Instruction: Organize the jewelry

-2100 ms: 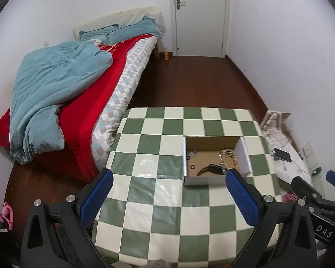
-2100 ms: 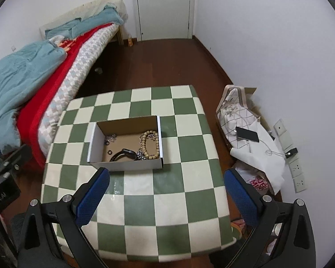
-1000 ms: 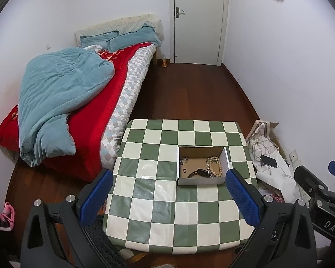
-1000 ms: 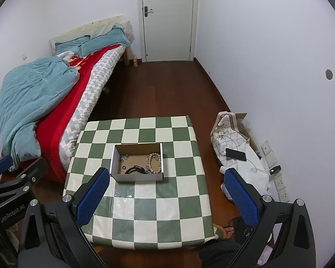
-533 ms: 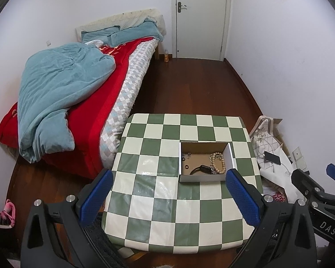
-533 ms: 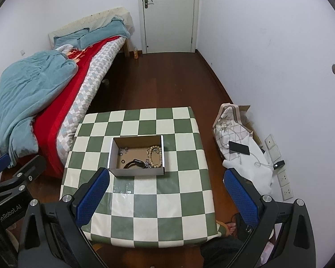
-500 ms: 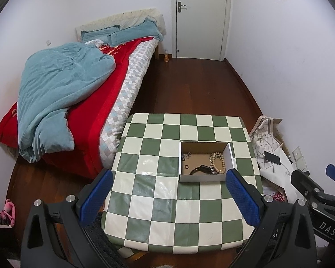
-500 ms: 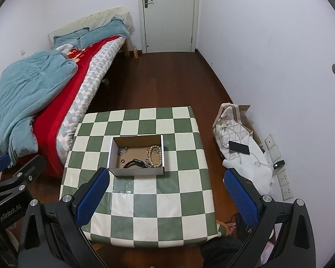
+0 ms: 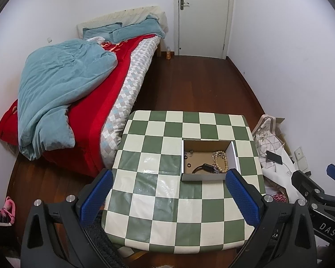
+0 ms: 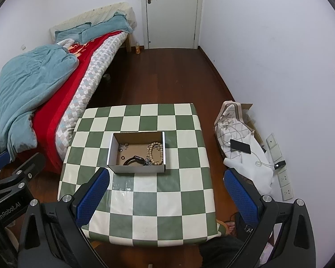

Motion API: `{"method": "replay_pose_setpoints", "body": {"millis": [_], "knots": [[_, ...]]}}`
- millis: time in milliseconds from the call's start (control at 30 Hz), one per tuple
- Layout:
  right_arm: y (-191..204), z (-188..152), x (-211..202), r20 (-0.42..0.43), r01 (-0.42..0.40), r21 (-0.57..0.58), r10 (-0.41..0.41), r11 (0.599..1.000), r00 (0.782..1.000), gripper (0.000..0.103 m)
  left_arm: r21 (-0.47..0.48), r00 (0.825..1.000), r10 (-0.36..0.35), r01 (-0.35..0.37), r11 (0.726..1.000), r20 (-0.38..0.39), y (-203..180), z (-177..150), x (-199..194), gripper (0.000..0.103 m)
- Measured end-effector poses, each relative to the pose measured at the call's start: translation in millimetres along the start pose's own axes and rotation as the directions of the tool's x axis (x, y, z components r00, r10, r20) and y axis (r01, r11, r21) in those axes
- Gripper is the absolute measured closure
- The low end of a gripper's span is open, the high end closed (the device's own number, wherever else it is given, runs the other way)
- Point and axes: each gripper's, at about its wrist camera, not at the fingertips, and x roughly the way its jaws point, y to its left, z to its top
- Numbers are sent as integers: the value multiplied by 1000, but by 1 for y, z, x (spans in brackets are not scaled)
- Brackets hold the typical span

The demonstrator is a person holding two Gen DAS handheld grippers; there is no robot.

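Left wrist view: the left tongs [image 9: 167, 198] hang spread wide and empty at the bottom of the frame, above the checkered table [image 9: 154, 192]. An open cardboard box [image 9: 208, 161] sits right of centre, holding a bead bracelet [image 9: 221, 162], a black watch [image 9: 204, 168] and small rings [image 9: 188, 153]. Right wrist view shows the right tongs [image 10: 166, 197] likewise spread and empty, with the box just above them at centre. A bed [image 10: 44, 89] fills the upper left.

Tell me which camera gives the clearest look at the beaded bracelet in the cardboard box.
The right wrist view: the beaded bracelet lies fully visible there, near the cardboard box right wall. In the left wrist view the bracelet appears smaller, beside that tool's right finger, though unobstructed.
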Motion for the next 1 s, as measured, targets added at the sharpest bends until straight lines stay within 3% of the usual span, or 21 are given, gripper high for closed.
{"method": "replay_pose_setpoints", "body": {"millis": [1000], "knots": [[2,-1,0,1,3,1,-3,1000,1000,0,16,1000,15,-16,1000,16,0,-2,0,0]]}}
